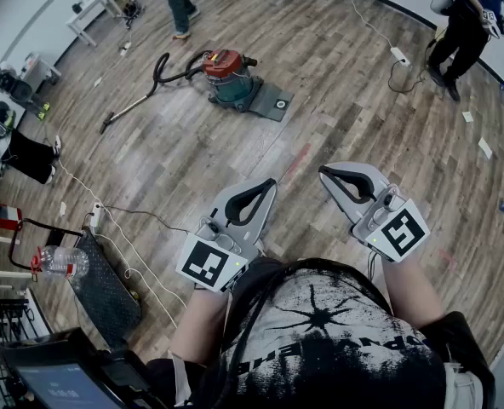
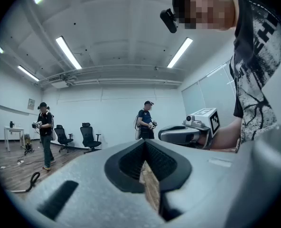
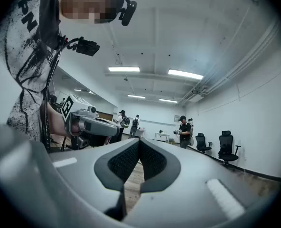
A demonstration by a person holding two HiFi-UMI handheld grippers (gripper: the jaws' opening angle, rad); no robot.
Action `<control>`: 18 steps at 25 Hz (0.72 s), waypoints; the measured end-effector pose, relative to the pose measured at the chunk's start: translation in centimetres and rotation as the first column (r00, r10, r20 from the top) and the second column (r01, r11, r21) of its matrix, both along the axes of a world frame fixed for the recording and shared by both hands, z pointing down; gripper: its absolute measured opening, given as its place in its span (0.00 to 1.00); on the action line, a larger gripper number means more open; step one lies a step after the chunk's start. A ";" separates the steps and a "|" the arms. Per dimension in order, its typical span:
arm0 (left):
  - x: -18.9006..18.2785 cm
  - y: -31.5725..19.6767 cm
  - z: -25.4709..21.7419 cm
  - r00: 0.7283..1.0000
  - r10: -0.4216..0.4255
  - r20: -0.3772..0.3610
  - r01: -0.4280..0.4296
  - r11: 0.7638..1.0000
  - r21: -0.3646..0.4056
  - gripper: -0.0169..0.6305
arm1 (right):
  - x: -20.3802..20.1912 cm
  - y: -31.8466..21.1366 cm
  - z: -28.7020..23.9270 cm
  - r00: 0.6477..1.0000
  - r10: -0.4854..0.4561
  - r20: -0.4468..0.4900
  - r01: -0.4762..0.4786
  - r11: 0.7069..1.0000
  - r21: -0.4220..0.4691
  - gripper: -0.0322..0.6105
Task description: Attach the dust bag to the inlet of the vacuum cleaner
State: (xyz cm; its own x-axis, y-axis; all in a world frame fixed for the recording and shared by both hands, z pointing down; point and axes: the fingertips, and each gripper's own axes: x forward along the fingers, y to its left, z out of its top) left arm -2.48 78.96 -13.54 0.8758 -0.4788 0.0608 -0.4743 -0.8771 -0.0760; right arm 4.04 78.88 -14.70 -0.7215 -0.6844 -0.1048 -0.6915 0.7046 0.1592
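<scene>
Idle carry, likely — grey left gripper (image 1: 265, 186) and right gripper (image 1: 327, 174) closed, empty; red-lidded green vacuum cleaner (image 1: 231, 77) well apart, eleven o'clock.

Wood-plank floor (image 1: 337, 83), brown, worn in streaks.
Clear plastic water bottle (image 1: 62, 262), red at one end, at the left just beside a black mesh panel (image 1: 107, 292).
Thin white cable (image 1: 124, 245) across the boards near both.
White power strip (image 1: 399, 55) with cord, upper right.
White desk (image 1: 90, 11), upper left edge.
Two bystanders standing well apart: one at the top (image 1: 177, 2), one at the top right (image 1: 461, 28).
Black office chairs (image 2: 88, 137) against the white far wall.
Ceiling light strips (image 2: 68, 52), lit.
Dark screen (image 1: 60, 386), bottom left corner.
</scene>
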 end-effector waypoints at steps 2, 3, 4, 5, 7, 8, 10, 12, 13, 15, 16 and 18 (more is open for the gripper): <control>0.3 -0.1 0.0 1.000 0.002 -0.001 -0.002 1.000 0.001 0.03 | 0.3 -0.1 0.1 1.000 -0.001 -0.006 0.001 1.000 -0.001 0.06; 0.4 -0.1 0.0 1.000 0.004 0.000 -0.004 1.000 0.001 0.04 | 0.4 -0.2 0.0 1.000 -0.001 -0.006 0.001 1.000 0.000 0.06; 0.5 -0.1 0.1 1.000 0.005 0.001 -0.005 1.000 -0.001 0.03 | 0.5 -0.2 0.1 1.000 0.000 -0.010 0.000 1.000 -0.004 0.06; 0.5 -0.1 0.1 1.000 0.006 0.001 -0.006 1.000 -0.002 0.03 | 0.6 -0.2 0.5 1.000 0.001 -0.021 -0.002 1.000 -0.018 0.06; 0.5 0.0 0.2 1.000 0.007 0.003 -0.007 1.000 -0.004 0.03 | 0.7 -0.1 1.2 0.999 0.002 -0.039 -0.003 0.999 -0.045 0.06; 0.5 0.1 0.3 1.000 0.007 0.005 -0.007 1.000 -0.006 0.03 | 0.7 -0.1 1.1 0.999 0.000 -0.036 -0.002 0.999 -0.042 0.06; 0.5 0.1 0.3 1.000 0.006 0.007 -0.006 1.000 -0.008 0.03 | 0.7 0.0 1.1 0.999 -0.001 -0.033 0.000 0.999 -0.042 0.06; 0.7 0.2 0.1 1.000 0.007 -0.008 -0.007 1.000 -0.002 0.03 | 0.8 0.0 0.9 1.000 -0.005 -0.017 0.004 0.999 -0.041 0.06; 0.8 0.2 -0.1 1.000 0.007 -0.015 -0.007 1.000 -0.001 0.03 | 0.8 -0.1 0.6 1.000 -0.010 0.003 0.010 0.999 -0.033 0.06; 0.7 0.1 0.2 1.000 0.008 0.002 -0.008 1.000 -0.011 0.03 | 0.7 -0.1 0.7 1.000 -0.021 0.022 0.022 0.999 -0.045 0.06; 0.5 0.1 0.4 1.000 0.007 0.012 -0.007 1.000 -0.016 0.03 | 0.7 -0.2 0.9 0.999 -0.024 0.022 0.025 0.998 -0.059 0.06; 0.3 0.1 0.7 1.000 0.006 0.028 -0.005 1.000 -0.023 0.03 | 0.5 -0.3 0.7 0.999 -0.025 0.034 0.027 0.998 -0.052 0.06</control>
State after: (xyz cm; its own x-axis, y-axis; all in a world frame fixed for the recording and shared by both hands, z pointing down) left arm -2.21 79.02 -12.86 0.8762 -0.4723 0.0962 -0.4675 -0.8813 -0.0687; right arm 4.58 78.61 -13.98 -0.7357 -0.6709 -0.0936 -0.6773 0.7289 0.0993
